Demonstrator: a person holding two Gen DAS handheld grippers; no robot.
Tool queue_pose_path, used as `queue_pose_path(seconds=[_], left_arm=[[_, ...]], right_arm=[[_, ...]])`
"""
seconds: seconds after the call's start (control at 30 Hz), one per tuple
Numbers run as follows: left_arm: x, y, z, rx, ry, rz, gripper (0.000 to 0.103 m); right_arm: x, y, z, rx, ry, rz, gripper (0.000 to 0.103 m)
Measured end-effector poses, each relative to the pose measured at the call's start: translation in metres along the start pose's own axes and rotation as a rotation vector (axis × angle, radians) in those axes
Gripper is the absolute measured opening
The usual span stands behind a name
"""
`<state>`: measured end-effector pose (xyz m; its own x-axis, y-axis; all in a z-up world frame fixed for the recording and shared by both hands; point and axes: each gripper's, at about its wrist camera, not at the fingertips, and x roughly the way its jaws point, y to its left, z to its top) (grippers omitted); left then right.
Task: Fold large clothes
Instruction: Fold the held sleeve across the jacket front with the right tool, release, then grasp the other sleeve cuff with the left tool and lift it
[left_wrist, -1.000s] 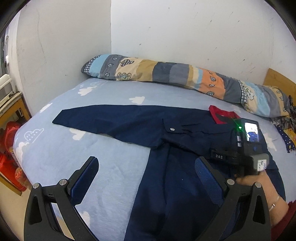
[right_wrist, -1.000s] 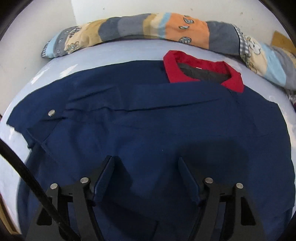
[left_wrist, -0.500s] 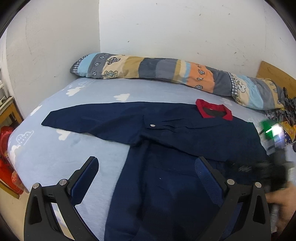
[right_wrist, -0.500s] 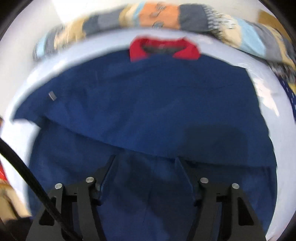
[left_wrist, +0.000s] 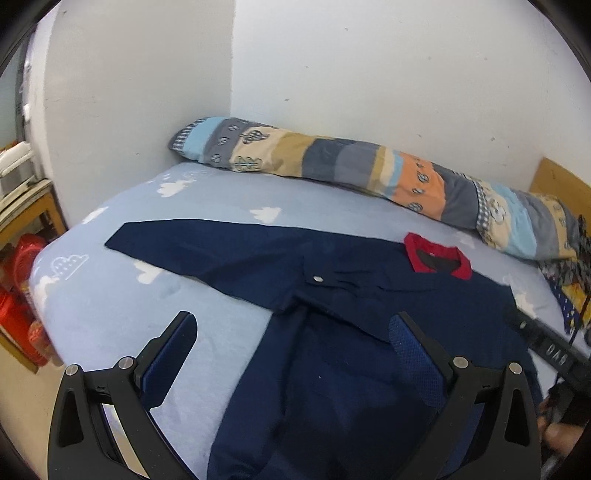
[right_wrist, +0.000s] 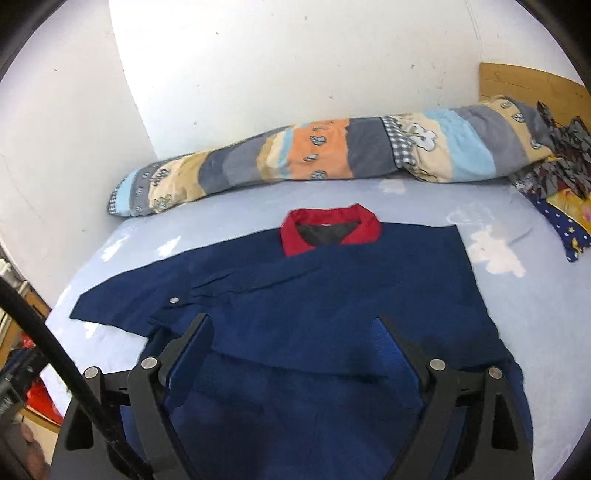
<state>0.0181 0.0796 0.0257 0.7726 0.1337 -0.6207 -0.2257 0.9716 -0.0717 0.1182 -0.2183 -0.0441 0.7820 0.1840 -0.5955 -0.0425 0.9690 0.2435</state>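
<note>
A navy shirt (left_wrist: 369, 317) with a red collar (left_wrist: 436, 254) lies flat on the bed. Its right sleeve is folded across the chest, and its left sleeve (left_wrist: 207, 247) stretches out to the left. The shirt also shows in the right wrist view (right_wrist: 332, 302), collar (right_wrist: 328, 229) at the far end. My left gripper (left_wrist: 291, 336) is open and empty above the shirt's left side. My right gripper (right_wrist: 295, 339) is open and empty above the shirt's lower body. Part of the right gripper's body shows in the left wrist view (left_wrist: 554, 354).
The bed has a light blue cloud-print sheet (left_wrist: 155, 295). A long striped pillow (left_wrist: 369, 173) lies along the white wall. Patterned cloth (right_wrist: 554, 192) sits at the far right. A wooden shelf with red bags (left_wrist: 18, 280) stands left of the bed.
My right gripper has pulled back and up from the shirt, so the whole garment now shows. It has left the middle of the left wrist view. The left gripper has shifted slightly.
</note>
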Motion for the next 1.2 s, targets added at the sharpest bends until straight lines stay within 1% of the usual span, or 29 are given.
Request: queue_pose_path(seconds=[0.13,0.23,0.27,0.33,0.4,0.47,0.57,0.67,0.73,0.77,0.8,0.83,0.87,0.97,1.07,1.1,1.17,1.2], left_arm=[[-0.009,0.020,0.027,-0.057,-0.007,0.002,0.103],[-0.005,0.042,0.050,-0.104,-0.008,-0.023,0.103],[-0.002,0.052,0.055,-0.127,-0.010,-0.030,0.103],[0.011,0.076,0.064,-0.176,-0.006,-0.037,0.103],[0.032,0.105,0.070,-0.212,0.020,-0.018,0.103],[0.054,0.135,0.073,-0.240,0.044,0.008,0.103],[0.098,0.198,0.072,-0.302,0.104,0.052,0.103],[0.135,0.264,0.067,-0.404,0.142,0.058,0.103],[0.154,0.304,0.064,-0.494,0.151,0.035,0.101],[0.166,0.327,0.061,-0.557,0.156,0.017,0.097],[0.179,0.350,0.058,-0.624,0.167,-0.019,0.093],[0.189,0.368,0.056,-0.679,0.173,-0.040,0.079],[0.202,0.388,0.053,-0.742,0.182,-0.041,0.074],[0.231,0.419,0.051,-0.828,0.174,-0.076,0.074],[0.258,0.430,0.048,-0.890,0.181,-0.132,0.075],[0.269,0.434,0.045,-0.922,0.182,-0.137,0.075],[0.286,0.439,0.038,-0.978,0.184,-0.151,0.074],[0.294,0.443,0.032,-1.015,0.174,-0.160,0.074]], right_arm=[[-0.010,0.010,-0.005,-0.036,-0.041,0.014,0.091],[-0.012,0.012,-0.007,-0.080,-0.071,-0.030,0.091],[-0.012,0.012,-0.007,-0.075,-0.073,-0.033,0.091],[-0.010,0.012,-0.007,-0.049,-0.071,-0.004,0.091],[-0.004,0.018,-0.008,-0.063,-0.061,-0.007,0.091],[0.000,0.025,-0.008,-0.072,-0.051,0.013,0.091],[-0.001,0.042,-0.010,-0.116,-0.048,0.043,0.091],[-0.005,0.057,-0.011,-0.160,-0.055,0.076,0.091],[-0.005,0.063,-0.012,-0.190,-0.058,0.084,0.091],[-0.005,0.067,-0.013,-0.202,-0.057,0.081,0.091],[-0.004,0.069,-0.013,-0.205,-0.053,0.087,0.091],[-0.003,0.071,-0.013,-0.208,-0.044,0.103,0.091],[-0.002,0.071,-0.014,-0.211,-0.038,0.110,0.091],[-0.001,0.076,-0.015,-0.229,-0.030,0.120,0.091],[0.000,0.078,-0.016,-0.237,-0.031,0.107,0.091],[0.002,0.078,-0.016,-0.238,-0.024,0.114,0.091],[0.004,0.077,-0.017,-0.236,-0.021,0.099,0.091],[0.005,0.076,-0.016,-0.233,-0.016,0.103,0.091]])
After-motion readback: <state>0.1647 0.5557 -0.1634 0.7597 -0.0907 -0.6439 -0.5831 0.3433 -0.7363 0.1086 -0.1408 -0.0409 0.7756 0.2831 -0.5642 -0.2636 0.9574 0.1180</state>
